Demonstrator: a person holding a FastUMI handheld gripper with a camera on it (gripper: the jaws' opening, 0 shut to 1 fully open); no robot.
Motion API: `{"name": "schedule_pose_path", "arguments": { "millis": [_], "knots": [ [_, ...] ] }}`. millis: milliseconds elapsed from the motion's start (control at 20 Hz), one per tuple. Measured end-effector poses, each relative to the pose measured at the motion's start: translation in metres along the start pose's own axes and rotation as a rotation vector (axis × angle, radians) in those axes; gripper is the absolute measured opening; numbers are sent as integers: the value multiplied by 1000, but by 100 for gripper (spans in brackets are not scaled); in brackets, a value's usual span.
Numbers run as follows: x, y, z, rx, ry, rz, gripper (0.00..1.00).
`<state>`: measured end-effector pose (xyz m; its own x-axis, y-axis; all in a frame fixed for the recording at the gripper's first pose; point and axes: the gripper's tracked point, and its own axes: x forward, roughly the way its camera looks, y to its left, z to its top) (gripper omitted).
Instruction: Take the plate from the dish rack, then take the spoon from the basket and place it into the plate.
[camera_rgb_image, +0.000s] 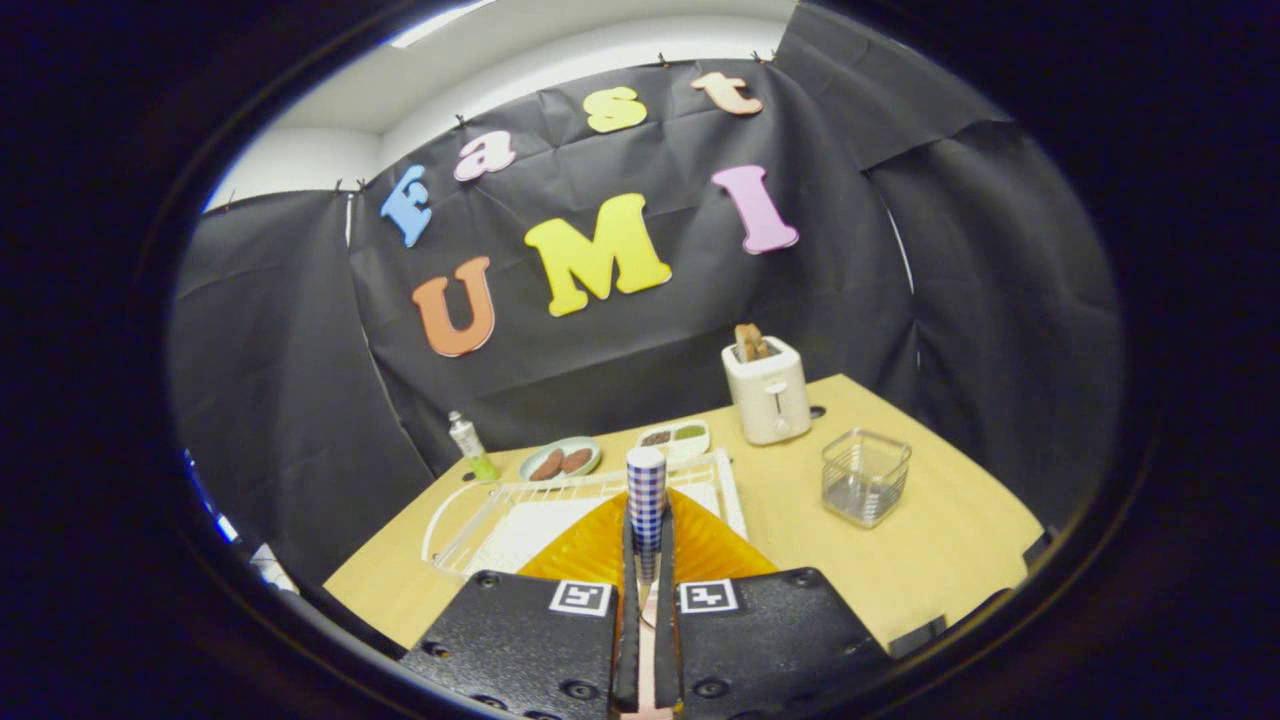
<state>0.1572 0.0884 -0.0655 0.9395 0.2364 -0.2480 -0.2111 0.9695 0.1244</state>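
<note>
the spoon (646, 495), with its checked handle, stands up between the tongs (647, 560), which are pressed nearly together and pinching it low on the handle, both fingers against it. the handle tip points away toward the far side of the counter (900, 560). just beyond and below the fingers lies the orange plate (590, 545), ribbed and translucent, resting on the counter near the white dish rack (500, 510), whose near end it overlaps in this view. so the plate looks already out of the rack, and the step in hand, as i judge it, is setting the spoon into the plate.

to do it well: keep the pinch firm, since the handle is round and smooth and could swivel between the fingers. bring the spoon down over the middle of the plate, not its sloped rim, where it would slide or tip off. lower until the bowl end, hidden under the fingers here, touches, then part the fingers gently and draw straight back so nothing drags.

the wire basket (865, 478) sits well apart to the right, with the toaster (767, 388) farther back. two dishes of food and a small bottle (472, 448) stand at the far side, clear of the path.
</note>
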Motion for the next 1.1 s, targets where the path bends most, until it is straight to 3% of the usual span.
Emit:
{"name": "schedule_pose_path", "arguments": {
  "millis": [500,1100],
  "knots": [
    [2,64,-94,-74,25,15,12],
    [3,39,-94,-90,20,-25,20]
  ]
}}
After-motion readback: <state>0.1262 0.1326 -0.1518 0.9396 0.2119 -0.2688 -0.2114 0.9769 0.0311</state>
